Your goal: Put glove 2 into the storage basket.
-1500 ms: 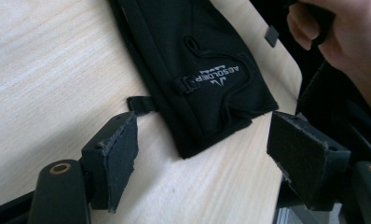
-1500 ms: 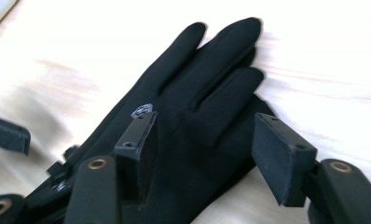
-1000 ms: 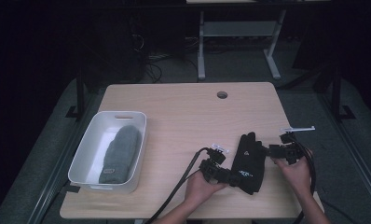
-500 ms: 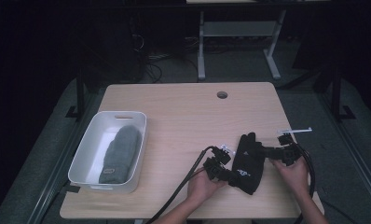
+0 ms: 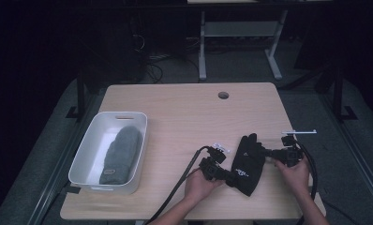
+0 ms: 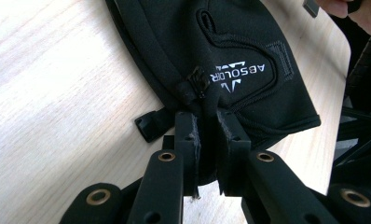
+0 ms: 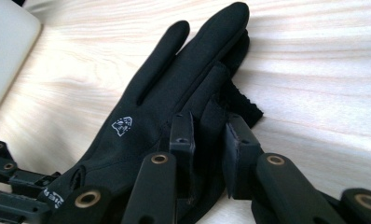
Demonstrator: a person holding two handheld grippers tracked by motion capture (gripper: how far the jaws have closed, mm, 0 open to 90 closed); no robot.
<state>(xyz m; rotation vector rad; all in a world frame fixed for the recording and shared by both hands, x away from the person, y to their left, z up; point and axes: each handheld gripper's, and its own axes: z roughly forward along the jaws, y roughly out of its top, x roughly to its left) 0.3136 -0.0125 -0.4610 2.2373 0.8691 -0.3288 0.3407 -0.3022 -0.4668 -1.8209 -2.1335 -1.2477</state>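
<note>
We pinch the smooth black glove (image 5: 248, 164), lying flat on the pale wood-grain table (image 5: 184, 117) near its front right corner, with both grippers: the left gripper (image 6: 206, 133) clamps its cuff edge while the right gripper (image 7: 207, 128) closes its padded fingers (image 7: 181, 135) on a fabric fold by the thumb.

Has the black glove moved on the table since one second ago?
Yes. The black glove has moved slightly left and toward the table's near edge, farther from the hole, gripped by both hand-held grippers.
</note>
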